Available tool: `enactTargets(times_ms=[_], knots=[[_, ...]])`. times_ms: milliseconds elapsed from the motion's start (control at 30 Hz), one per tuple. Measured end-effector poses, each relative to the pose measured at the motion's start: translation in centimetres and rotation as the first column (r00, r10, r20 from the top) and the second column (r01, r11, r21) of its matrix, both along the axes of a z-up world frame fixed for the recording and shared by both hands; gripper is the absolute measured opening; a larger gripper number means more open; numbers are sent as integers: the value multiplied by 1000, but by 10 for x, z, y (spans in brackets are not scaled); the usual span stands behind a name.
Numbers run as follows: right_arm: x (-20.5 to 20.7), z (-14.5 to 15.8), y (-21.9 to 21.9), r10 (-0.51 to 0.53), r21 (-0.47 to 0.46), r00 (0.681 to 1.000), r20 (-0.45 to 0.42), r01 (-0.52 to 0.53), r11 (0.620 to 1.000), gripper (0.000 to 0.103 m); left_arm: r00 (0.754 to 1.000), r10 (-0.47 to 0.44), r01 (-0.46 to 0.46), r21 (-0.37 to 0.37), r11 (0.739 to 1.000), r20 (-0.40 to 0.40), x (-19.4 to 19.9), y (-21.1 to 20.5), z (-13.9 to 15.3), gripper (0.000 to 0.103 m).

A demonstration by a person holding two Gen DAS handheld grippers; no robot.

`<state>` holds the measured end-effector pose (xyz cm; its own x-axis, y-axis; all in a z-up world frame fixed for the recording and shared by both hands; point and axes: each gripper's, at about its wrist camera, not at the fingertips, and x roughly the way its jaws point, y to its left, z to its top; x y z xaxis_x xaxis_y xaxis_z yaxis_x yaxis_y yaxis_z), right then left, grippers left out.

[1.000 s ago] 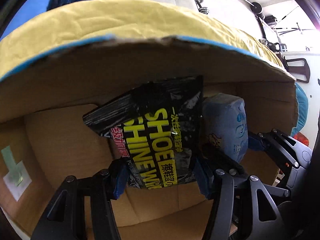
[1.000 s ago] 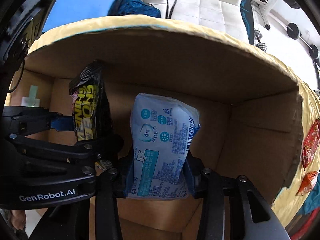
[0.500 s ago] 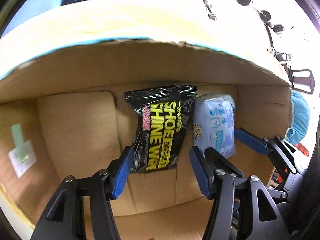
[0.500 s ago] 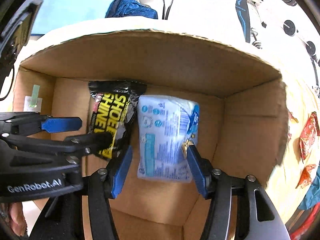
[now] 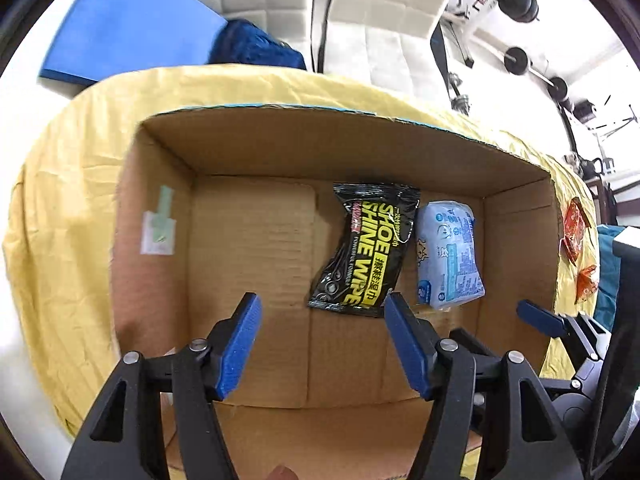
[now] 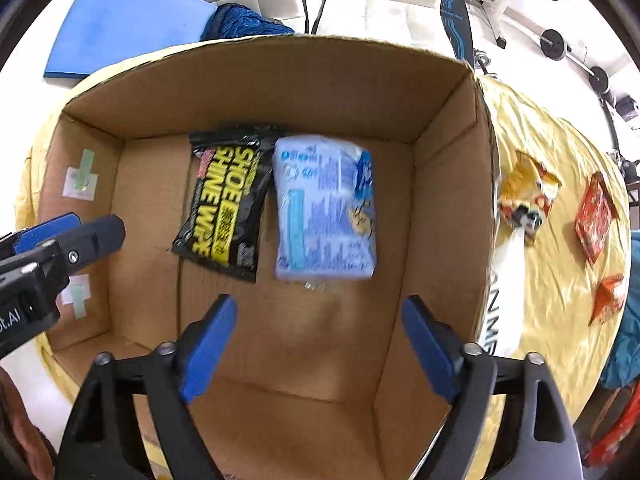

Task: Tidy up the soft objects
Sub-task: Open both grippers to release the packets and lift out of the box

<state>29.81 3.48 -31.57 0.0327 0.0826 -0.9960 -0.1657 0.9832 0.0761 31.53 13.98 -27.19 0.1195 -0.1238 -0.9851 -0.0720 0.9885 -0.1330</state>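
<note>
A black and yellow shoe-shine wipes pack (image 5: 366, 250) (image 6: 226, 200) lies flat on the floor of a cardboard box (image 5: 256, 272) (image 6: 448, 184). Beside it on the right lies a light blue tissue pack (image 5: 448, 254) (image 6: 324, 208). My left gripper (image 5: 322, 320) hangs above the box, jaws opening, nothing between them. My right gripper (image 6: 318, 328) also hangs above the box, jaws opening wide and empty. The left gripper's blue fingertips (image 6: 44, 232) show at the left edge of the right wrist view; the right gripper's fingertips (image 5: 540, 316) show at the right of the left wrist view.
The box stands on a yellow tablecloth (image 5: 68, 208) (image 6: 560, 152). Several red and orange snack packets (image 6: 596, 212) (image 5: 574, 230) lie on the cloth right of the box. A blue mat (image 5: 124, 24), dark blue cloth (image 6: 244, 24) and white chairs sit behind the table.
Both grippers let go of their packs, opened and rose out of the box. The wipes pack and tissue pack now lie on the box floor.
</note>
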Motion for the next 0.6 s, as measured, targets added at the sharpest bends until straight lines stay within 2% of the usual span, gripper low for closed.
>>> enactTargets(times_ms=[67, 133, 167, 367, 600], knots=[[-12, 5, 2, 2, -2, 1000, 9, -2, 1000, 89, 1000, 3, -4, 24, 1000, 26, 0, 10, 4, 89], [-21, 12, 2, 0, 0, 1000, 24, 0, 1000, 99, 998, 6, -9, 51, 999, 59, -3, 17, 9, 92], [-26, 16, 2, -4, 5, 999, 32, 4, 1000, 101, 998, 9, -13, 57, 998, 65, -6, 12, 12, 98], [-42, 41, 1, -22, 8, 995, 95, 22, 1000, 103, 992, 32, -43, 88, 995, 124, -30, 26, 29, 99], [-55, 68, -9, -35, 17, 987, 156, 32, 999, 103, 979, 21, -44, 110, 993, 201, -58, 18, 61, 99]])
